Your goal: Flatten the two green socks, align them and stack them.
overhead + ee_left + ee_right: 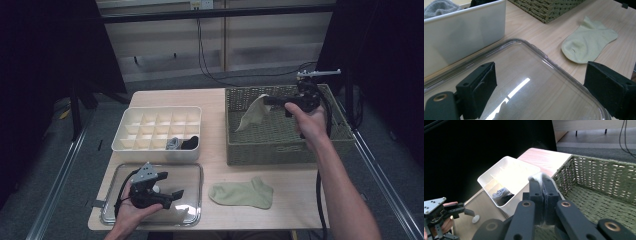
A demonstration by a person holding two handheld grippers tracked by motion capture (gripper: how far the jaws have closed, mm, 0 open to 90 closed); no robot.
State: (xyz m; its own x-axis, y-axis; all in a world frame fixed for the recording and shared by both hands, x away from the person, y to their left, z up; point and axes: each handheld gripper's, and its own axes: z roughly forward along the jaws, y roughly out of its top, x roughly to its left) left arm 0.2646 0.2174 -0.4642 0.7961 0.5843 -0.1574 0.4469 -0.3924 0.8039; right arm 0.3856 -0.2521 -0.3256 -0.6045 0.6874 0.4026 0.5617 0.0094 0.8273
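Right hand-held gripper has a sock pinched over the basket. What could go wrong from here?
1. The right hand-held gripper pinches the pale sock only at one edge; most of it hangs free, so it may slip out or snag on the wicker basket wall when carried across.
2. The divided white box has small cells, two already holding socks; a loose, unfolded sock could drape over the dividers.
3. The left hand-held gripper sits open over the clear lid, near the likely path.

- The woven rectangular wicker basket (pixel 280 145) sits at the table's right rear.
- Left of the basket stands the white plastic divided organiser box (pixel 131 143), a grey sock (pixel 173 144) and a black sock (pixel 190 143) in its near-right compartments.
- In front of the basket lies a pale green sock (pixel 242 193) on the light wooden table (pixel 215 100).
- Left of that sock, before the box, lies the clear plastic lid (pixel 192 172).
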